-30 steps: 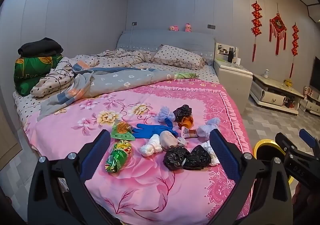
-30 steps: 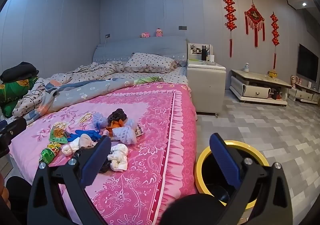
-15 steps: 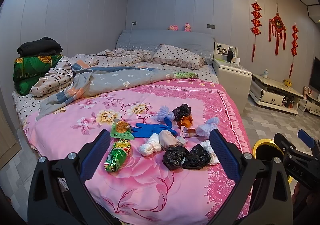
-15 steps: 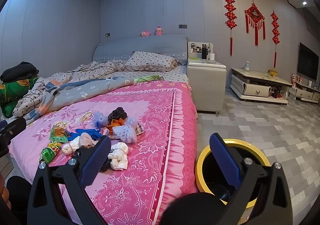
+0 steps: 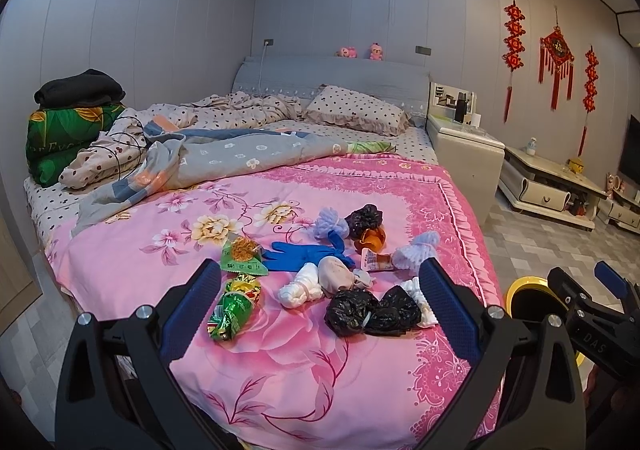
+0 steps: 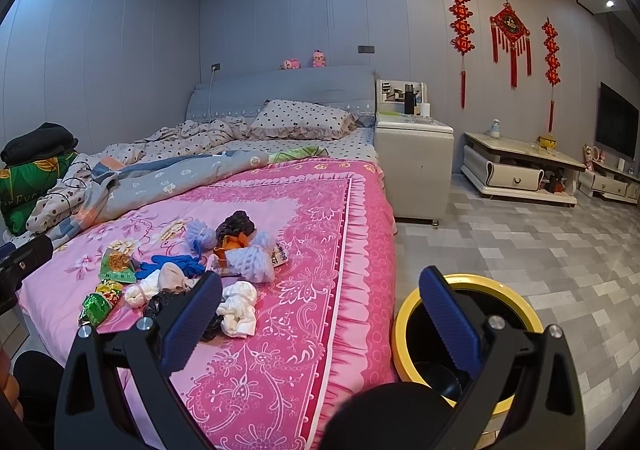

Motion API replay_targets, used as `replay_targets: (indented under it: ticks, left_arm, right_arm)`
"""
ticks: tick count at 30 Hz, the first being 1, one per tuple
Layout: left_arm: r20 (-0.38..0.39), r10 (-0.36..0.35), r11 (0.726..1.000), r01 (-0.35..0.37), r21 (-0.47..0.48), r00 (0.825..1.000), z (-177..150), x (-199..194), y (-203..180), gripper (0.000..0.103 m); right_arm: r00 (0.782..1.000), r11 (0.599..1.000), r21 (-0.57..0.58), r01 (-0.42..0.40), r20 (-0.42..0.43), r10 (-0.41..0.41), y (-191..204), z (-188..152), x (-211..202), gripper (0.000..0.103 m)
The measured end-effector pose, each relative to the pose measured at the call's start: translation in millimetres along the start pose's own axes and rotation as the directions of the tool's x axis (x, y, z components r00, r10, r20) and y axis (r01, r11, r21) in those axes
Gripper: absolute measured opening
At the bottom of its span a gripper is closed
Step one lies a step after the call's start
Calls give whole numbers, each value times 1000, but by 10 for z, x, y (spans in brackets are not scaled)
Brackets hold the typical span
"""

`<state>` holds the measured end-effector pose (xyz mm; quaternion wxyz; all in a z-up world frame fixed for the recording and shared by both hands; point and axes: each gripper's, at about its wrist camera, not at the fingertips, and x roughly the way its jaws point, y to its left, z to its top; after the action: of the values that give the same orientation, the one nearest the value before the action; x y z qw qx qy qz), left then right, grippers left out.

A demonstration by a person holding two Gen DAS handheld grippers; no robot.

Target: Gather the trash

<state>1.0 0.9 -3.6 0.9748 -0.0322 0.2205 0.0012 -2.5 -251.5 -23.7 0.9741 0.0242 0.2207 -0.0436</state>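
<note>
Both tools gape empty; trash pile ahead of left tool; right tool beside.

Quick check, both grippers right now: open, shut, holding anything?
Left gripper: open, empty, above the trash on the bed.
Right gripper: open, empty, by the bin.

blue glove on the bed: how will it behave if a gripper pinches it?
The blue glove lies flat and limp on the pink bedspread, so it will probably drape and dangle rather than hold shape. It looks thin, so likely very light. Its fingers reach toward the beige bundle and may drag that along. A pinch at the cuff seems safest.
</note>
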Motion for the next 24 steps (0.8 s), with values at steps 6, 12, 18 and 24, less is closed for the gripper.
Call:
replay_targets:
  ticks: [6, 12, 18, 24]
  left_arm:
    - [1, 0, 1000, 0, 1, 1000, -7, 4, -2, 95]
    - [-2, -1, 1000, 1, -1, 1000, -12, 15, 4, 95]
    - [-3, -1, 1000, 1, -2, 1000, -22, 24, 7, 95]
    - [-3, -1, 1000, 1, -3, 1000, -22, 26, 9, 95]
  right_arm:
    - [1000, 1000, 1, -1, -3, 1, 6, -6, 5, 95]
    - [1000, 1000, 2, -2, -7, 2, 7, -18, 12, 95]
    - [1000, 1000, 2, -2, -6, 2, 9, -32, 15, 95]
    - [1000, 1000, 3, -6, -12, 6, 5, -36, 17, 95]
